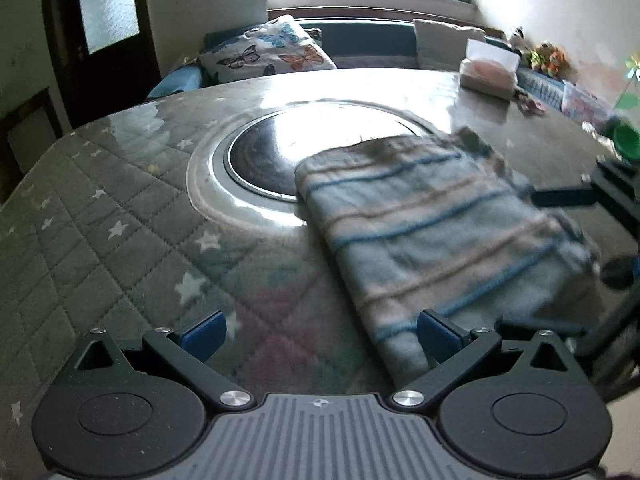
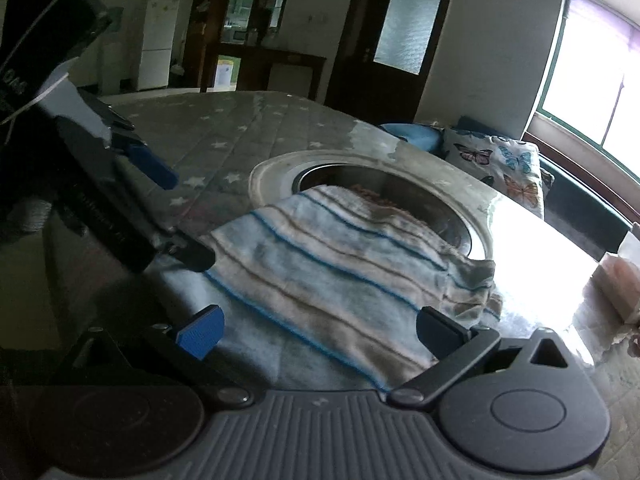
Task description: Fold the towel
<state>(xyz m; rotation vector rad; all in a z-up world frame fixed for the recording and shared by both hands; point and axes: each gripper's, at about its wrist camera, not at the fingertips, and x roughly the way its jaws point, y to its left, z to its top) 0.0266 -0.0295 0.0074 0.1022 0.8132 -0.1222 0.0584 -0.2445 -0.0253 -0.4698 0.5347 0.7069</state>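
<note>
Looking along the left claw (image 1: 320, 336), its blue pads stood wide apart, released, nothing between them. The towel (image 1: 432, 224), striped blue and tan, lay already doubled over on the worktop (image 1: 120, 208), its far end draped over the rim of the round inset plate (image 1: 260, 160). Its near corner sat just beside the claw's right pad, possibly touching; blur made that hard to call. Right claw fingers (image 1: 560, 196) showed at the far right edge, near the towel's side. A tissue box (image 1: 488, 72) sat well apart at the far end, and a butterfly cushion (image 1: 264, 52) lay beyond the worktop.

From the right wrist, the right claw (image 2: 320, 332) was also spread open, empty, with the towel (image 2: 340, 276) lying flat between and below its pads. The left claw (image 2: 176, 216) hung at the towel's left edge; one blue pad was raised and a dark finger was low by the cloth, with nothing gripped that I could make out.

Judged handling: soft, limp terry, light, and it would sag and bunch when lifted. The glossy worktop looked slippery, so the cloth may slide when dragged. Best hold: pinch both layers at the near corners, one claw each.
</note>
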